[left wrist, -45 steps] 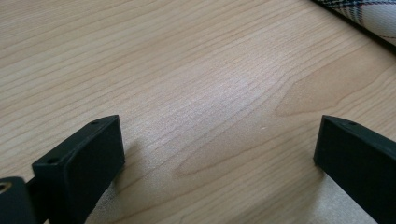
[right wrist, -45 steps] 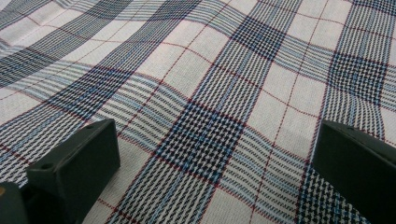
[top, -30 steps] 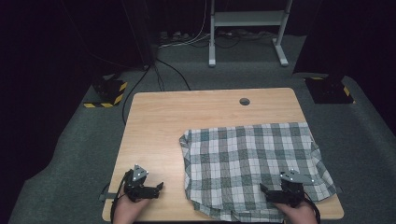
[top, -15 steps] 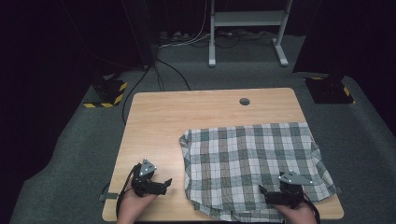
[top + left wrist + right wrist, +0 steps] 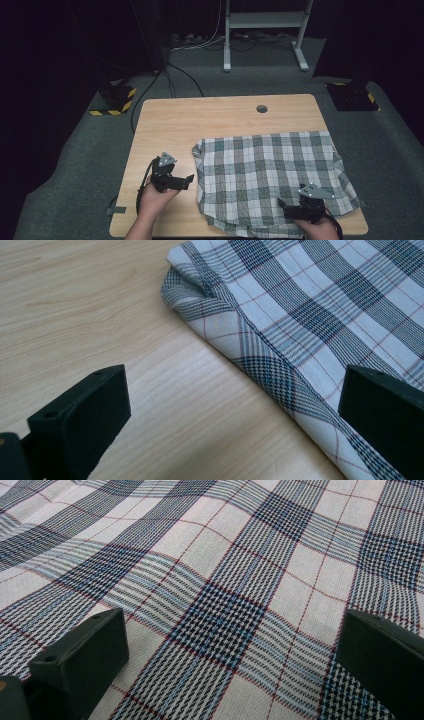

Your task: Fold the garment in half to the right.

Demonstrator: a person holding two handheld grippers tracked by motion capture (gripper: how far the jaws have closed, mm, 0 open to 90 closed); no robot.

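Just right of the unclenched left hand-held gripper, a soft, limp checked cloth lay on the bench; its rumpled corner probably offered the best hold, the right hand-held gripper parted above it.

Wooden table with a round cable hole, grey carpet floor, white desk frame, yellow-black striped base

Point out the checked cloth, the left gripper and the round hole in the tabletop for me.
checked cloth point(image 5: 270, 175): high view, middle of the fabric.
left gripper point(image 5: 189, 181): high view, between its open fingers, beside the cloth's left edge.
round hole point(image 5: 261, 108): high view, its centre, near the table's far edge.
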